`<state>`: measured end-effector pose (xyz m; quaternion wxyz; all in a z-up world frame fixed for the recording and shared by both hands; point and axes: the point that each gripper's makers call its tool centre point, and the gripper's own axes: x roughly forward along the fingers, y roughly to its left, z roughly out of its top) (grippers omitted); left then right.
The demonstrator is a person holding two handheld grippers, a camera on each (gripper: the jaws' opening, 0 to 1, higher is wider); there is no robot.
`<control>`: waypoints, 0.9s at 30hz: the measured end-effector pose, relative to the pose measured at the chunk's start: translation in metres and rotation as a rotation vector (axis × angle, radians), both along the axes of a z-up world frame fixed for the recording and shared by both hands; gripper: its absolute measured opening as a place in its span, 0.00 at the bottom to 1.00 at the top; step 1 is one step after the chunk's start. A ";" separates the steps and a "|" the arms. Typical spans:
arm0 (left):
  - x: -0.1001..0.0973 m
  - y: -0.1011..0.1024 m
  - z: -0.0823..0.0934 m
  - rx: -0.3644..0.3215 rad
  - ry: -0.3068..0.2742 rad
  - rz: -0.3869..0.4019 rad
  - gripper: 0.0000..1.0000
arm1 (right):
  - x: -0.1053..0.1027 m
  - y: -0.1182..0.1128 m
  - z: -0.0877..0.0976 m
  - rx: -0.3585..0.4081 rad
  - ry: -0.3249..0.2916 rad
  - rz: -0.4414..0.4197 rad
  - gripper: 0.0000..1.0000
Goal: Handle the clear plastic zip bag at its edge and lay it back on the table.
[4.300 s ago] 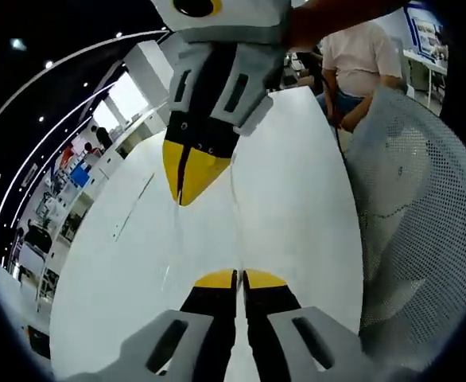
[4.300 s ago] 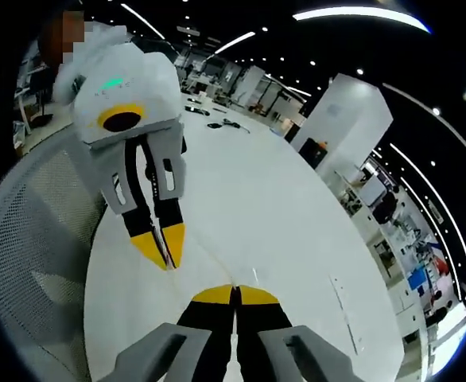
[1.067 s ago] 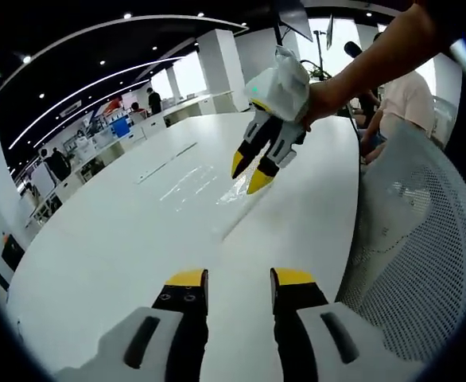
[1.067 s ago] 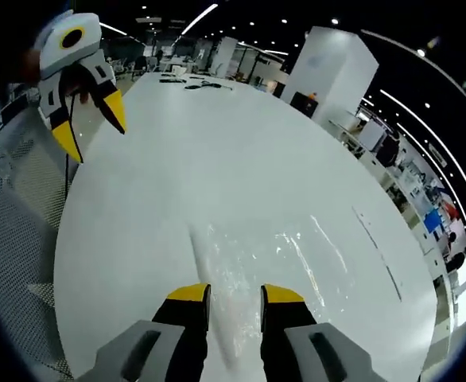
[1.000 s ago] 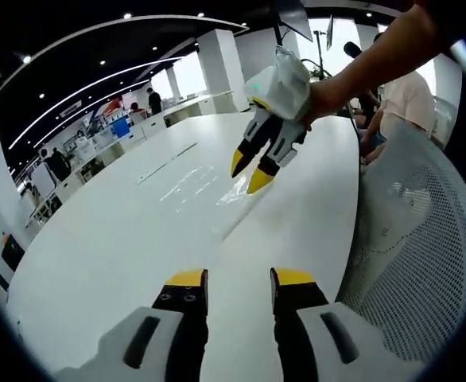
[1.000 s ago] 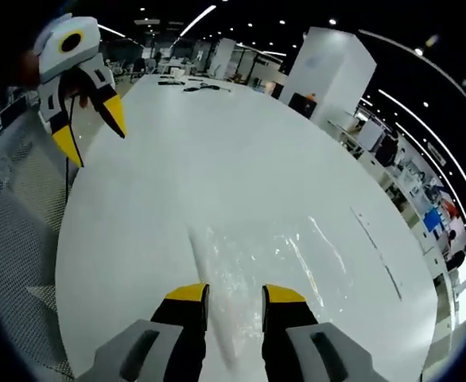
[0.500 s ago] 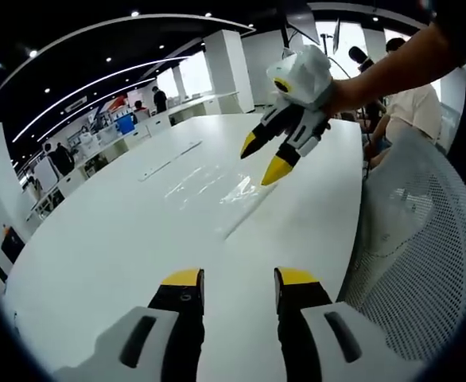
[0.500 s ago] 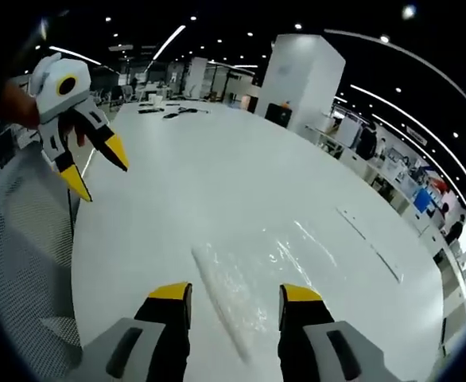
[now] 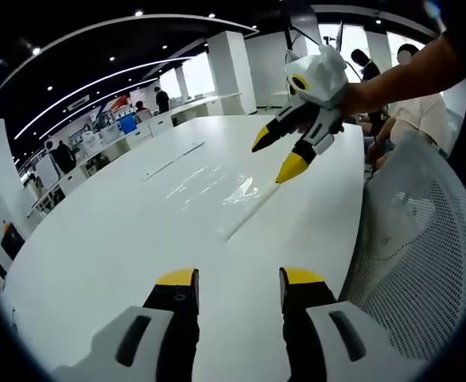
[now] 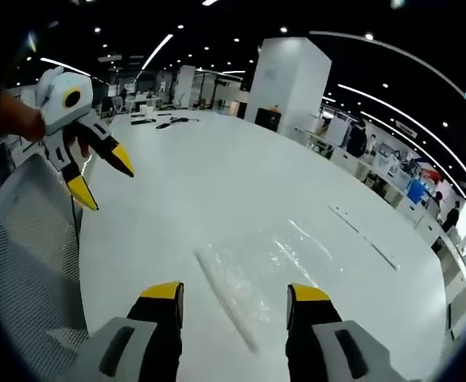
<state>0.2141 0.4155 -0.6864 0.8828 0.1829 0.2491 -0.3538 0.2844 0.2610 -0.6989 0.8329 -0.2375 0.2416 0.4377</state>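
Note:
The clear plastic zip bag lies flat on the white table, and nothing holds it. In the left gripper view my left gripper is open, low over the table and short of the bag's near edge. My right gripper hangs open in the air above the bag's right side, held by a hand. In the right gripper view the bag lies just ahead of my open right gripper. The left gripper is open, up at the left.
A white mesh chair back stands at the table's edge, also seen as chair mesh. A person in a light shirt sits beyond it. Thin strips lie farther out on the table. Cables lie at the far end.
Both grippers have lifted and drawn back from the bag, which stays flat on the table. At 4.3 s ago both were shut close together; now both stand open, the jaws wider than a second ago.

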 end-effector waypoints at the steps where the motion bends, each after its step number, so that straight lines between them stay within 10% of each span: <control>1: 0.000 0.000 0.000 -0.001 0.000 0.001 0.39 | 0.000 0.000 0.000 0.002 0.001 -0.002 0.53; 27: 0.003 0.016 -0.007 0.010 -0.015 0.076 0.75 | -0.024 -0.018 0.010 0.143 0.007 -0.121 0.72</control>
